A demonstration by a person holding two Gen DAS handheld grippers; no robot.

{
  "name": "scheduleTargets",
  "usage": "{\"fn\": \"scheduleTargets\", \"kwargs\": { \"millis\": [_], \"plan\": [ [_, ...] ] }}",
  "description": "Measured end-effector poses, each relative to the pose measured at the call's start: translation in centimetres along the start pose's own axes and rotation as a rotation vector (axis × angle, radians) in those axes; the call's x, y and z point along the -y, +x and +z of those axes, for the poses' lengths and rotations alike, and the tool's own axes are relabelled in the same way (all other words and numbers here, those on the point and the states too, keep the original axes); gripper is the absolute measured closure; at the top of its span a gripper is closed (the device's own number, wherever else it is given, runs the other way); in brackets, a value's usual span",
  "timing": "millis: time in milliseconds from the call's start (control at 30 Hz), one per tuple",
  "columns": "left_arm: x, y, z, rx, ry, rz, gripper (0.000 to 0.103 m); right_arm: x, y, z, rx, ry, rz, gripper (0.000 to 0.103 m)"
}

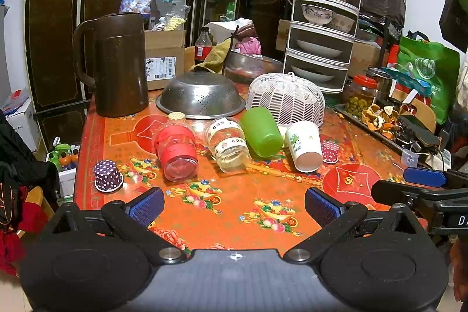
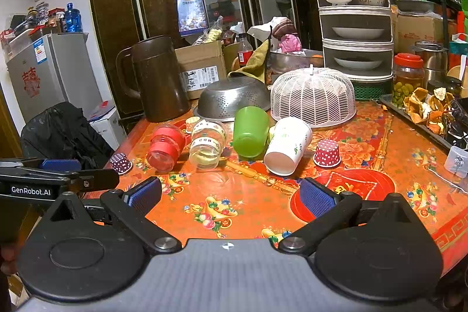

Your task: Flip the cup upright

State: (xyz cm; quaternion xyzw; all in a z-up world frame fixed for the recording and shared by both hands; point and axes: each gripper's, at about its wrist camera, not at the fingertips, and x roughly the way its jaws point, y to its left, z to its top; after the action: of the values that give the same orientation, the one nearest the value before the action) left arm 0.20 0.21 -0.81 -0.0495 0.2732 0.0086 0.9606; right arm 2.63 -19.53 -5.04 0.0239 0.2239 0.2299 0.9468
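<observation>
Several cups lie on their sides in a row on the orange patterned table [image 1: 234, 212]: a red-banded clear cup [image 1: 175, 151] [image 2: 165, 148], a clear cup with a printed band [image 1: 228, 142] [image 2: 206, 146], a green plastic cup [image 1: 261, 132] [image 2: 250, 130] and a white paper cup [image 1: 304, 145] [image 2: 288, 146]. A purple dotted cup [image 1: 107, 176] [image 2: 120, 163] and a red dotted cup [image 1: 330, 151] [image 2: 327, 153] stand mouth down. My left gripper [image 1: 234, 205] is open and empty, short of the row. My right gripper [image 2: 229, 196] is open and empty, likewise short of it.
Behind the cups stand a brown jug [image 1: 117, 63], an upturned steel colander [image 1: 201, 94] and a white mesh food cover [image 1: 286, 97]. A tiered dish rack [image 1: 324, 19] and a jar [image 1: 361, 91] are at the back right. A tray of peels [image 2: 424, 107] lies right.
</observation>
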Motion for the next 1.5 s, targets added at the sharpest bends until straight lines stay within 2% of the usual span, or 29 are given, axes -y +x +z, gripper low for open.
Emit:
{"fn": "scheduleTargets", "kwargs": {
  "millis": [1500],
  "plan": [
    [0.09,0.16,0.02,-0.009,-0.008,-0.007,0.000,-0.22,-0.23,-0.05,-0.004,0.000,0.007,0.001]
  ]
}}
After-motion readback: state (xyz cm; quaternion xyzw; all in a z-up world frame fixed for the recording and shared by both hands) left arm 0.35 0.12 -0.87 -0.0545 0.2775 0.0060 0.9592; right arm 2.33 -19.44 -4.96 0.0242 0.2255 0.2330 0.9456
